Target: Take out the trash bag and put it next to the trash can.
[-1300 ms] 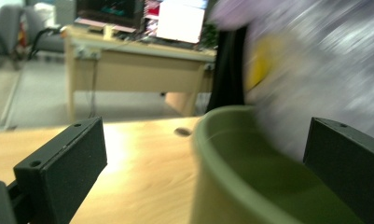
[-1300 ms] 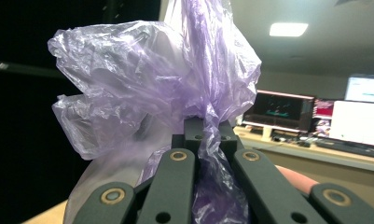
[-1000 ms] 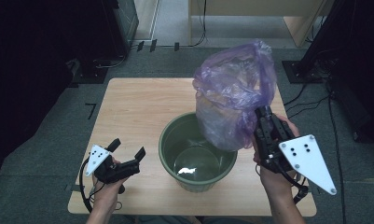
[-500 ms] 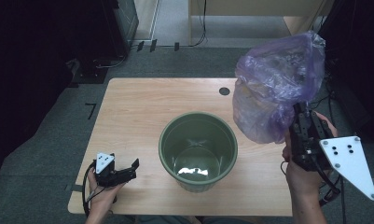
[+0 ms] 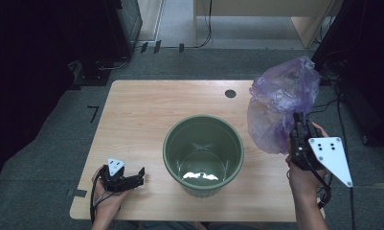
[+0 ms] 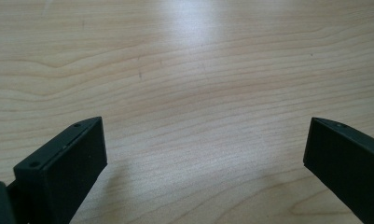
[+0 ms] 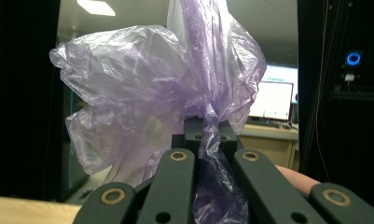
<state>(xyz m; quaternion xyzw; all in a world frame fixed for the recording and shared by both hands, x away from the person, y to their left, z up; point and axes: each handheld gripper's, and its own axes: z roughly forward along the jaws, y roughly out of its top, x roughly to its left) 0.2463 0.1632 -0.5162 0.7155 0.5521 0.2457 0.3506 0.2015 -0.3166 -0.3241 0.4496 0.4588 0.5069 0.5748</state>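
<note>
Pinching a thin, crinkly purple plastic bag (image 5: 280, 108), the right gripper (image 5: 299, 130) holds it up in the air over the right side of the table, off to the side of the bucket. In the right gripper view its two black jaws are pressed together on a bunched bit of the bag (image 7: 175, 93), and the rest puffs out above them. Squeezing a small twisted piece like that keeps the floppy bag from slipping out.

A round, dark green plastic bucket (image 5: 203, 154) stands upright in the middle of the pale wooden table (image 5: 146, 110). Its mouth faces up and is bare, with no bag around the rim. Something shiny glints at the bottom, maybe a bit of water or just light; it is hard to tell.

The left gripper (image 5: 132, 181) rests low near the front left edge of the table, well apart from the bucket. Its jaws are spread wide with nothing between them, and the left gripper view looks down at bare wood (image 6: 198, 93). It looks parked there to stay out of the way while the other hand carries the bag.
</note>
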